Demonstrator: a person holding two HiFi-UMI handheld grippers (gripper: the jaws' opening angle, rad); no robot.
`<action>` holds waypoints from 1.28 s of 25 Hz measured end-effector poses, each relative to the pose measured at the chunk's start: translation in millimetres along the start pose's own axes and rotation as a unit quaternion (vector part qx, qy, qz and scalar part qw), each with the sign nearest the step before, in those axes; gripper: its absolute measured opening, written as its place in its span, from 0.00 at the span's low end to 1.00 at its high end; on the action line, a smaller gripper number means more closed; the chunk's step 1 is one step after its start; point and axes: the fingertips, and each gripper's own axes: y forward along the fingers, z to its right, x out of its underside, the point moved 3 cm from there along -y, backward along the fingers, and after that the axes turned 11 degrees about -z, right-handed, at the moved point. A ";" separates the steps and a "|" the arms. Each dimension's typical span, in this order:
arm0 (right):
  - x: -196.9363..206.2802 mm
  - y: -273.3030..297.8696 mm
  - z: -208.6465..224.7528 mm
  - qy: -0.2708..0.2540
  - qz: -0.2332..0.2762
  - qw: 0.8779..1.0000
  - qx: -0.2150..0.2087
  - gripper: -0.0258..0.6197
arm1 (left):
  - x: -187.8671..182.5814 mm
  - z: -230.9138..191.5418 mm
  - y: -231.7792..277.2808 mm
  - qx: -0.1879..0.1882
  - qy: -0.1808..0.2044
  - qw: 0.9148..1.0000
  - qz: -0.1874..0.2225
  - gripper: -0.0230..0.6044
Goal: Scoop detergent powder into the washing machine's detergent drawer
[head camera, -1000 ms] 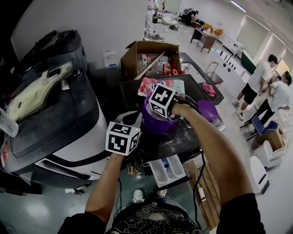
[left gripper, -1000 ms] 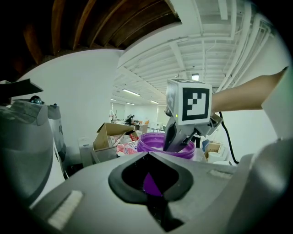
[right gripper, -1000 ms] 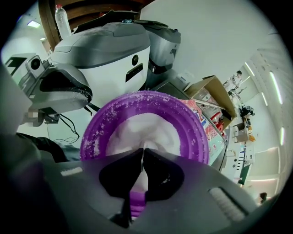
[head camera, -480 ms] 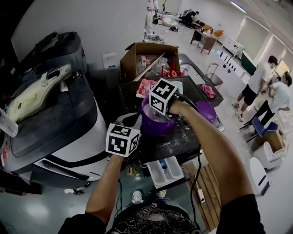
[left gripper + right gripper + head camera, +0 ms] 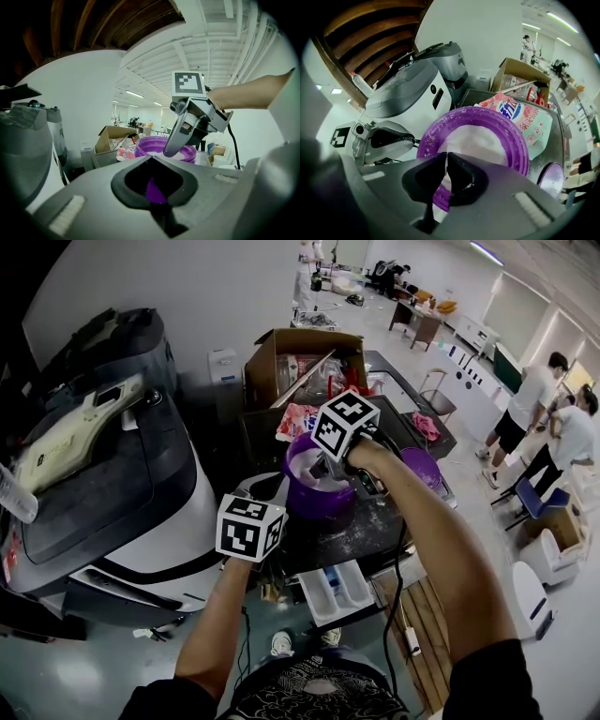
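A purple tub (image 5: 319, 507) of white detergent powder (image 5: 478, 140) stands on a dark, powder-dusted top (image 5: 380, 521). My right gripper (image 5: 323, 470) hangs over the tub's near rim, jaws shut, tips just above the powder (image 5: 447, 153). From the left gripper view it (image 5: 167, 152) reaches down into the tub (image 5: 152, 146). No scoop shows between its jaws. My left gripper (image 5: 277, 486) is shut, its tips (image 5: 414, 139) against the tub's left side; I cannot tell whether it grips anything. The white detergent drawer (image 5: 339, 587) stands pulled open below the top's front edge.
A pink detergent bag (image 5: 520, 115) lies behind the tub, with an open cardboard box (image 5: 300, 357) beyond it. The purple lid (image 5: 424, 465) rests to the right. A grey machine (image 5: 112, 474) fills the left. People (image 5: 534, 399) stand far right.
My right gripper has risen and shifted a little right, uncovering the powder in the tub. The left gripper has stayed where it was.
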 end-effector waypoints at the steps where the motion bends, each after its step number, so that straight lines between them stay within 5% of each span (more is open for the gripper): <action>1: 0.0 -1.6 0.0 0.008 0.007 1.000 -0.011 0.09 | -0.7 1.1 0.2 0.001 0.001 1.000 0.000 0.04; 9: 1.6 -14.8 5.9 0.069 0.077 0.992 -0.075 0.09 | -5.1 4.7 2.3 0.002 0.010 1.000 -0.001 0.04; 18: 8.5 -30.9 12.5 0.144 0.172 0.962 -0.157 0.09 | -15.2 7.5 5.6 -0.001 0.021 1.000 0.005 0.04; 25: 14.4 -39.4 18.0 0.189 0.235 0.930 -0.212 0.09 | -23.0 8.7 6.7 -0.001 0.026 1.000 0.009 0.04; 32: 16.4 -51.2 15.9 0.241 0.306 0.877 -0.281 0.10 | -27.1 11.5 6.5 -0.002 0.032 0.999 0.013 0.04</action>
